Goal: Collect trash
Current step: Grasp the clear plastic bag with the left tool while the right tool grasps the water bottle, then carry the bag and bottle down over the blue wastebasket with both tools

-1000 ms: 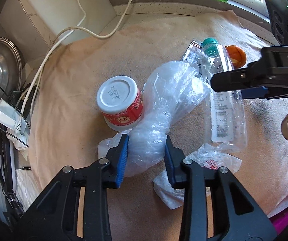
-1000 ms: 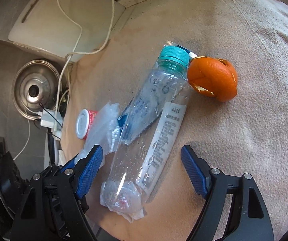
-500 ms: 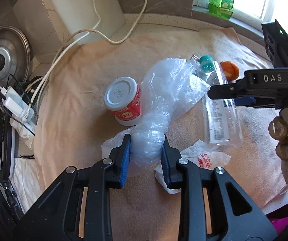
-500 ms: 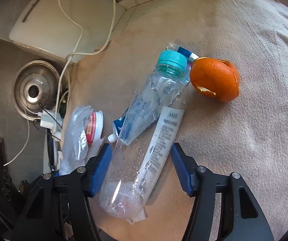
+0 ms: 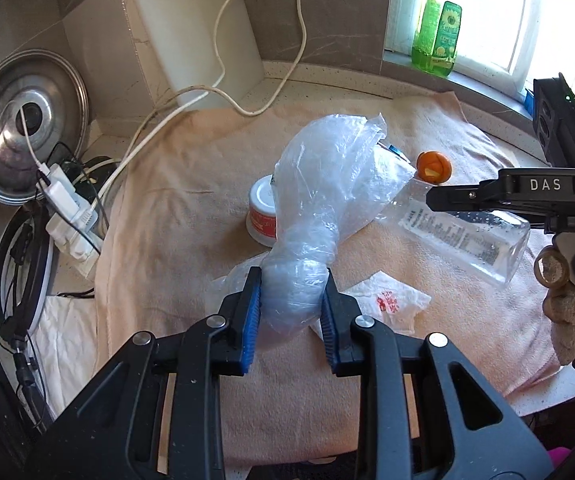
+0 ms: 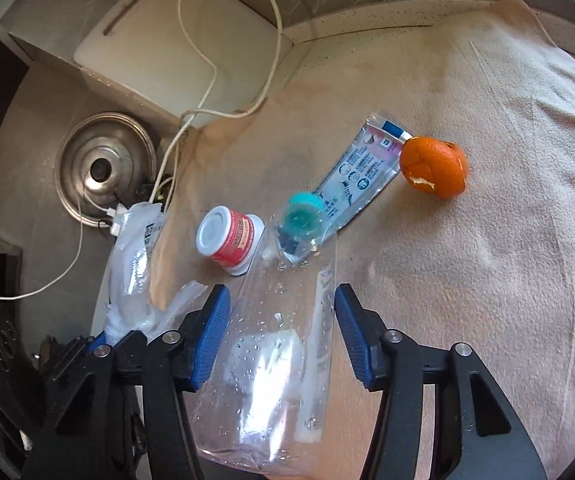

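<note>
My left gripper [image 5: 291,312] is shut on the twisted neck of a clear plastic bag [image 5: 327,184], which stands up off the beige cloth [image 5: 191,264]. My right gripper [image 6: 282,328] has its jaws closing on a clear water bottle [image 6: 287,380]. Both blue pads press its sides, and it hangs tilted with the teal cap [image 6: 303,216] pointing away. In the left wrist view the bottle [image 5: 463,236] hangs above the cloth. A red-and-white cup [image 6: 231,240], a flattened tube [image 6: 363,172], orange peel [image 6: 433,166] and a crumpled white wrapper [image 5: 387,300] lie on the cloth.
A steel pot lid [image 5: 23,120] leans at the far left beside a power strip [image 5: 67,216] with white cables. A white board [image 5: 195,28] stands against the back wall. A green bottle [image 5: 437,36] is on the window sill. A person's hand [image 5: 563,300] holds the right gripper.
Both grippers have risen. The left one lifted the bag upright. The right jaws narrowed onto the bottle and raised it off the cloth, uncovering the flattened tube beneath.
</note>
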A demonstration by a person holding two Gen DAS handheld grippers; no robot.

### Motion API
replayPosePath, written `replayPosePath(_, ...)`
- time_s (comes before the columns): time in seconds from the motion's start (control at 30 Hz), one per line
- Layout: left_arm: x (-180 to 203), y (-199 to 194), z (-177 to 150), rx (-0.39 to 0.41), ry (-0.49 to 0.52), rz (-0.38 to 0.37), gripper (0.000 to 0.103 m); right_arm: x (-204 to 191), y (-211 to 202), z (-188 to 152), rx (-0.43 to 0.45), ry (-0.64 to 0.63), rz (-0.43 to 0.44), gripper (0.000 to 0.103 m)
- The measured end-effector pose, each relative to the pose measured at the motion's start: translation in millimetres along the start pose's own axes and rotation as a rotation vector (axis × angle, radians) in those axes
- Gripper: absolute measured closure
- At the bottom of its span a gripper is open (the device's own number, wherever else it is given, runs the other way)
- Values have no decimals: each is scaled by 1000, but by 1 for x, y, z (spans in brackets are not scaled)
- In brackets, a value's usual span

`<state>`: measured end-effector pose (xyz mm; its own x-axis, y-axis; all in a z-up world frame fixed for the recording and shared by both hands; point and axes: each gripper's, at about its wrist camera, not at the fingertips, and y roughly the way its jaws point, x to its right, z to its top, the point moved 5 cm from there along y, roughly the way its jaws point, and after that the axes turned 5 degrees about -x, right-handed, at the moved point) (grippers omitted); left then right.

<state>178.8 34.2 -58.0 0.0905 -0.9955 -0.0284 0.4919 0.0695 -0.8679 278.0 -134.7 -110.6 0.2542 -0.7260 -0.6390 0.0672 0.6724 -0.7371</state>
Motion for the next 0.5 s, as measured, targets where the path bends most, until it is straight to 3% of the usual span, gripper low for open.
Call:
replayPosePath(0.3,1,-8,-26,-12,-16,0,77,-6,-6,-27,-20,-62,-38,52)
replayPosePath(0.5,-1,-18,-38,0,-41,-8,77,-11,-22,-42,-7,-71,-2,52)
